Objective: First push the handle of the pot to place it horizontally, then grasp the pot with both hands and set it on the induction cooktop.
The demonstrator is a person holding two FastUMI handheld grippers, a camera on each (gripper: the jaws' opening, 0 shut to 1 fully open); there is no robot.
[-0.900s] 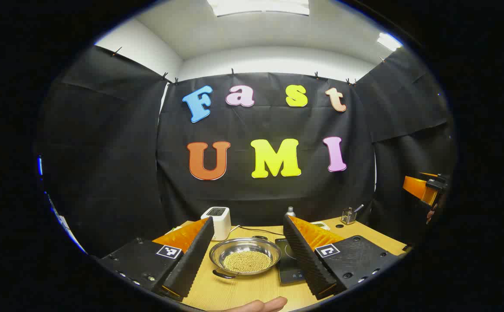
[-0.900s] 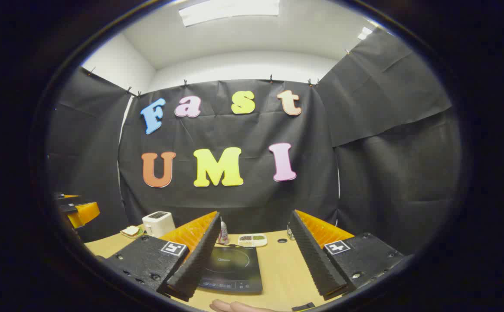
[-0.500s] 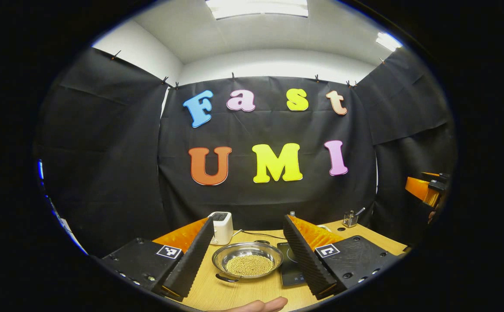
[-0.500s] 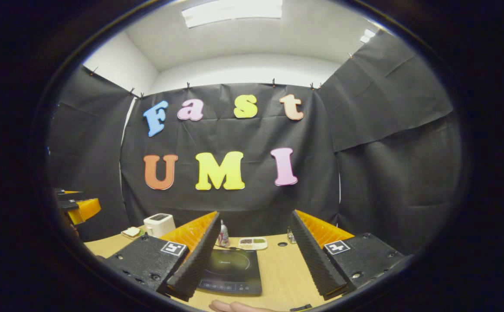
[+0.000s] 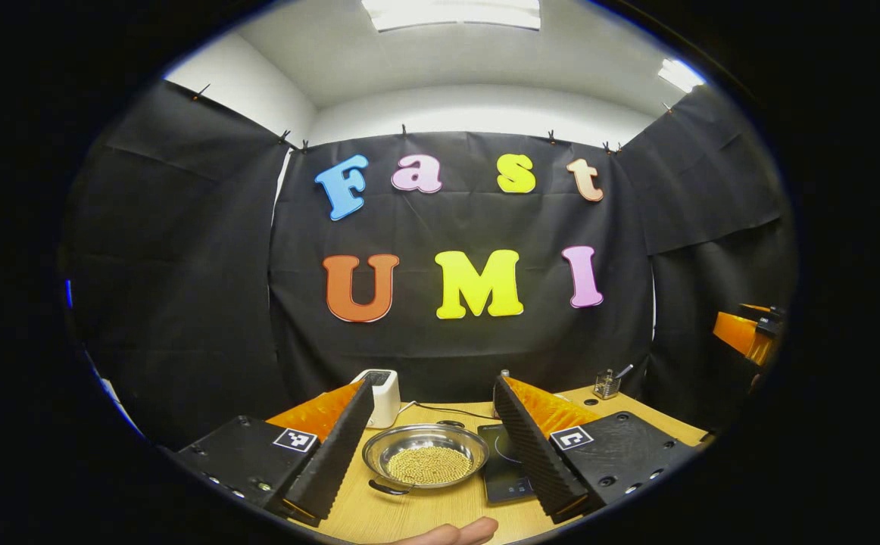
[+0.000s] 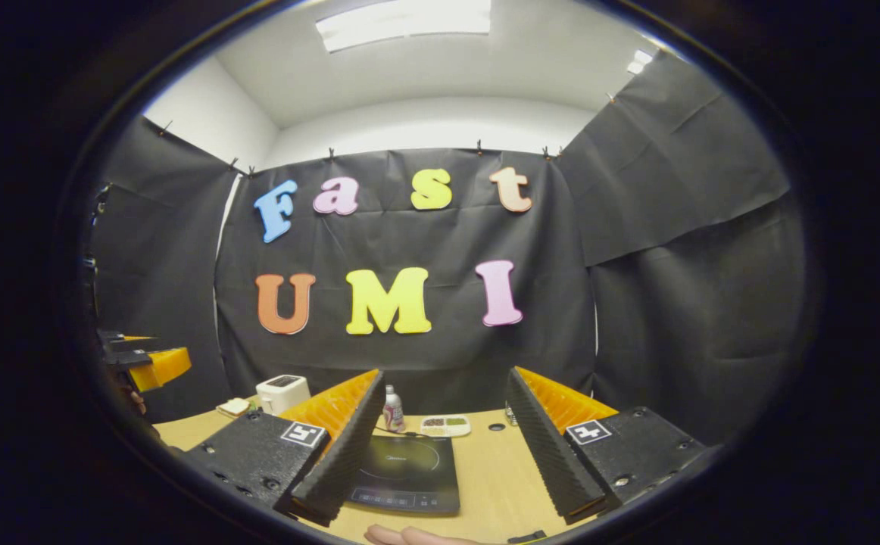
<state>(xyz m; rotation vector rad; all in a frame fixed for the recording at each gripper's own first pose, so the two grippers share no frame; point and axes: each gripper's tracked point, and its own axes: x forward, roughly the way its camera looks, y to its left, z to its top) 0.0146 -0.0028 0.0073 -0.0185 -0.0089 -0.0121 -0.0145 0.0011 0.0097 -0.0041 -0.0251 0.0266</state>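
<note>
A shallow steel pot [image 5: 425,462] holding small yellowish beads rests on the wooden table [image 5: 410,515], its dark handle [image 5: 387,490] pointing to the front left. The black induction cooktop [image 5: 502,469] lies just right of it and sits between the right gripper's fingers in the right gripper view [image 6: 406,473]. My left gripper [image 5: 432,382] is open, held above and short of the pot, which shows between its fingers. My right gripper [image 6: 445,375] is open too, with nothing in it. Each gripper shows at the edge of the other's view: right gripper [image 5: 747,333], left gripper [image 6: 145,363].
A white toaster [image 5: 383,393] stands behind the pot with a cable [image 5: 447,409] running right. A small glass holder [image 5: 606,382] sits back right. A bottle [image 6: 392,409], a small snack tray [image 6: 445,425] and a plate [image 6: 234,407] line the back. A hand [image 5: 455,532] shows below.
Both views have drifted only slightly, the left one back a little to the left. The pot and cooktop have not moved, and both grippers stay open.
</note>
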